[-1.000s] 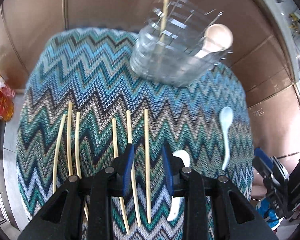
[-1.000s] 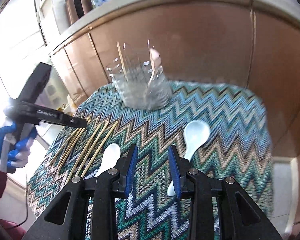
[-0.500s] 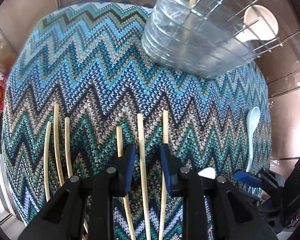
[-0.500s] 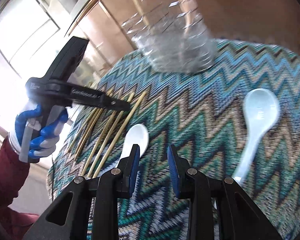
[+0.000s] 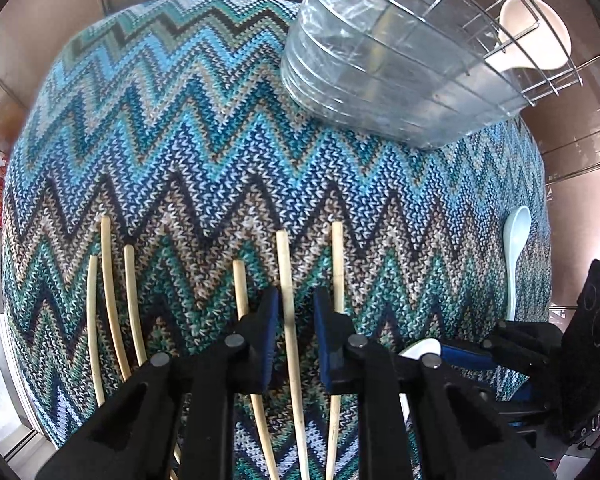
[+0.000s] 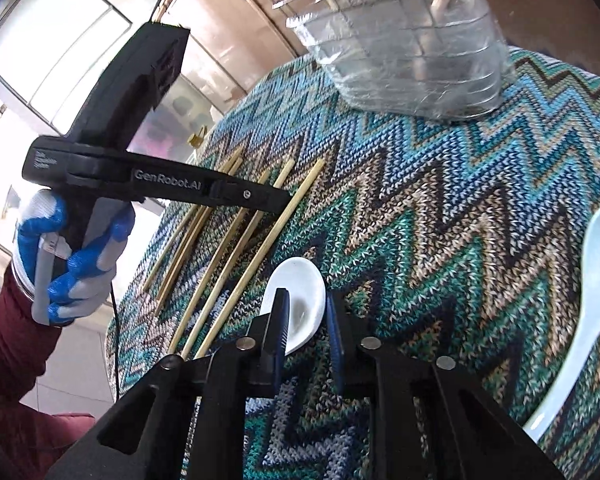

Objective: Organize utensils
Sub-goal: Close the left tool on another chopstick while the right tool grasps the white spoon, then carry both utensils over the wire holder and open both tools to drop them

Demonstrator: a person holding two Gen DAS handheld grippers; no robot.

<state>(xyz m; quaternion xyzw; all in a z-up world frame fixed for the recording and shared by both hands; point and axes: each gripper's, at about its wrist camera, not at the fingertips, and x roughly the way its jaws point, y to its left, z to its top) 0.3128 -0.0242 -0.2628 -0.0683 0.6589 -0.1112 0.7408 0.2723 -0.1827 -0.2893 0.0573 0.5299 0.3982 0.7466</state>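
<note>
Farthest left, a hand (image 6: 72, 256) in a blue-and-white knitted work glove, with a dark red sleeve (image 6: 16, 344) behind it, gripped the black plastic handle of the left gripper (image 5: 294, 312). Its jaws had just been closing and stood narrow, straddling one pale bamboo chopstick (image 5: 290, 320); a sliver of gap showed on each side, so the blue pads did not yet press on it. That thin round stick lay flat on a knitted zigzag cloth (image 5: 204, 152) of blue, teal, tan and black yarn, coarse and ribbed. A loose group of three slim chopsticks (image 5: 108, 300) lay further left, and one more lay on either side of the straddled one, all roughly parallel.

Just right of the chopsticks, a small glossy white ceramic spoon (image 6: 300, 300) rested on the cloth. The right gripper (image 6: 306, 320) hung over it, its jaws having just been closing to a narrow gap with the spoon's bowl between the blue pads; I could not tell whether they touched it.

Toward the back right of the cloth stood a chrome wire basket (image 5: 472, 28) seated in a clear ribbed plastic tub (image 5: 380, 96), holding one upright chopstick (image 5: 384, 12) and a cream spoon (image 5: 536, 36) leaning at the rim. Farthest right, well apart from the rest, a longer pale bluish spoon (image 6: 596, 288) lay smooth and shiny near the cloth's edge.
</note>
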